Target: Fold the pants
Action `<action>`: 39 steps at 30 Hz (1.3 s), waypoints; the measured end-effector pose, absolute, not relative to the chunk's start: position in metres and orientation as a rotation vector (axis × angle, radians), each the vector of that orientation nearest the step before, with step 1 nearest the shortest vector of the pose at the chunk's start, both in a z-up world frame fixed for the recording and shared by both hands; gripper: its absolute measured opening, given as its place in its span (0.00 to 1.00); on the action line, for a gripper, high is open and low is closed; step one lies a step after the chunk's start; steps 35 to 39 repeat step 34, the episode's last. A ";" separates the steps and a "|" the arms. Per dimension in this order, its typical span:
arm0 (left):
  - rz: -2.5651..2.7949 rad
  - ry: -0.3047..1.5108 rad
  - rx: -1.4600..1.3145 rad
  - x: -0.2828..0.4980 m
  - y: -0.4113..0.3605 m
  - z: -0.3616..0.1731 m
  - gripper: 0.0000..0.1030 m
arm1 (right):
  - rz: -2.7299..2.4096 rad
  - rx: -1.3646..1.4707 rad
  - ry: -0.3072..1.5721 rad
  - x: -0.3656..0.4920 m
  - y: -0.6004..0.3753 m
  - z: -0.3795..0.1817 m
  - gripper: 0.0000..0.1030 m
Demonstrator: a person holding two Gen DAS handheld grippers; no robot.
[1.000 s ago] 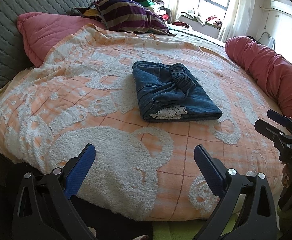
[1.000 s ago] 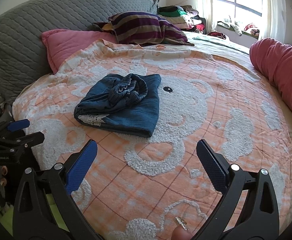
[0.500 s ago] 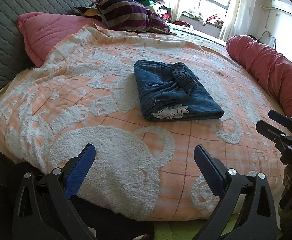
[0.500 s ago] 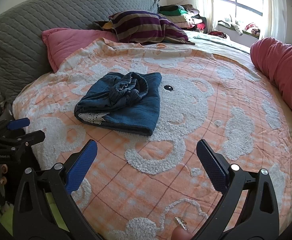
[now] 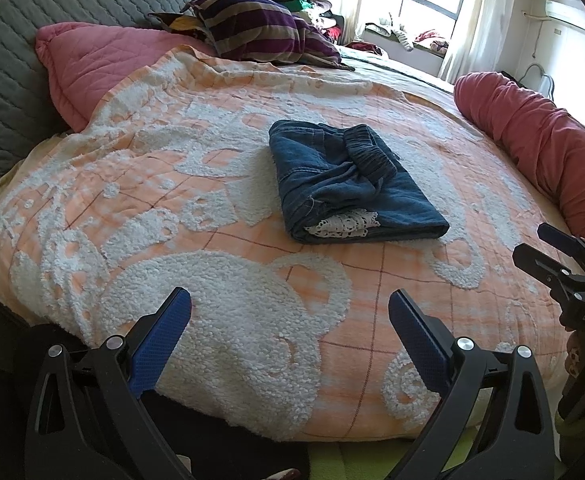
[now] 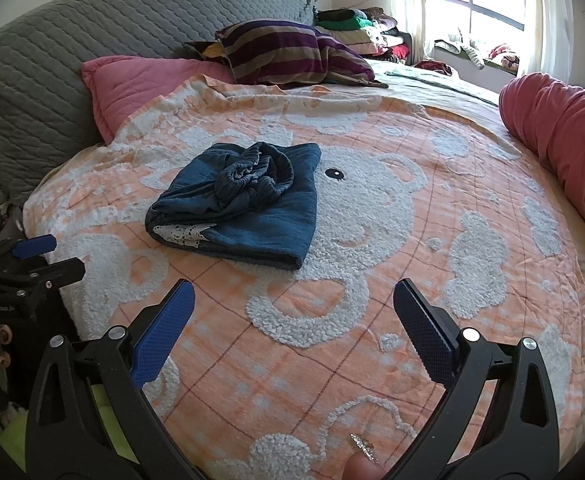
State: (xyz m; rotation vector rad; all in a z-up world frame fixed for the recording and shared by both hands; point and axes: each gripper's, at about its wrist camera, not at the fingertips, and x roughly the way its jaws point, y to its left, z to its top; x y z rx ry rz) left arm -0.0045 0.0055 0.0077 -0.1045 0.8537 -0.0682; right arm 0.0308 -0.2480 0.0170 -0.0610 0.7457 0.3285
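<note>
Both tools hang spread wide and empty near the bed's edge: the left tool (image 5: 290,320) and, to its right, the right tool (image 6: 294,312). Ahead of them, well apart, the folded pants (image 5: 348,184) lie on the orange blanket (image 5: 196,216).

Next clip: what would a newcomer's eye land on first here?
The folded blue denim pants, white lace showing at the near edge, lying mid-bed on the orange-and-white bear blanket. Then the left gripper and right gripper, both open and empty, at the near edge of the bed.
</note>
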 end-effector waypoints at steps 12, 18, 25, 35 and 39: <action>-0.076 0.849 -0.095 -0.004 0.004 0.009 0.96 | 0.305 -0.057 0.753 0.034 -0.255 0.015 0.91; -0.063 0.853 -0.091 -0.002 0.005 0.008 0.96 | 0.279 -0.058 0.772 0.037 -0.262 0.010 0.91; -0.016 0.812 -0.131 0.009 0.030 0.005 0.96 | 0.179 -0.027 0.822 0.048 -0.295 -0.011 0.91; 0.265 0.964 -0.184 0.108 0.138 -0.035 0.96 | -0.125 0.038 0.851 0.089 -0.404 -0.034 0.91; 0.265 0.964 -0.184 0.108 0.138 -0.035 0.96 | -0.125 0.038 0.851 0.089 -0.404 -0.034 0.91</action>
